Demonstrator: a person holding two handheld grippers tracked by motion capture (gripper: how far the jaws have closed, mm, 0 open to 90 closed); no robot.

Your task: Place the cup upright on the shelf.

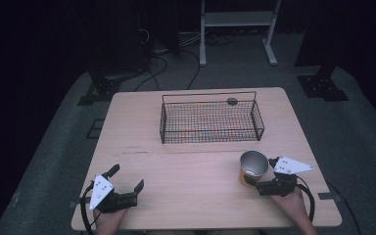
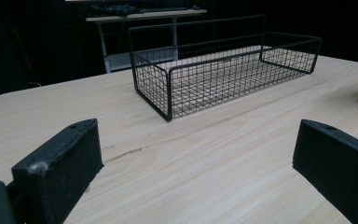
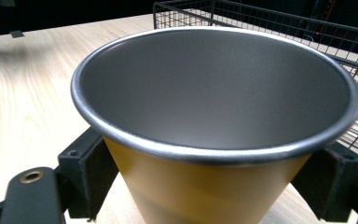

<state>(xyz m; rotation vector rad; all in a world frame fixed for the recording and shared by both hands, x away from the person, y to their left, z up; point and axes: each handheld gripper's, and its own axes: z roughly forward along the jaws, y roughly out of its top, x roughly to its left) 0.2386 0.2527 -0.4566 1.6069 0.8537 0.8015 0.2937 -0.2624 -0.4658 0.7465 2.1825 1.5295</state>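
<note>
Pale wood is filling most of the scene: a table (image 1: 196, 171) seen from above, in a dark room. A black wire basket (image 1: 210, 120) is sitting toward the far side of it, long and shallow, with nothing visible inside.

A cup (image 1: 252, 167) is standing upright near the right front, well short of the basket. It is yellow outside and dull grey metal inside, with a rolled rim, and is tapering toward its base. It is probably light and stiff, and its smooth slanted wall may be slippery, so a hold low on the body, below the rim, seems safest.

The right gripper (image 1: 259, 178) is sitting at the cup's near right side, its jaws standing either side of the yellow wall; the right gripper view (image 3: 214, 186) is showing the pads against it, apparently holding it.

The left gripper (image 1: 126, 177) is resting at the near left with its jaws spread wide and holding nothing.

Nothing is lying between cup and basket; the basket's near wall would need clearing.
</note>
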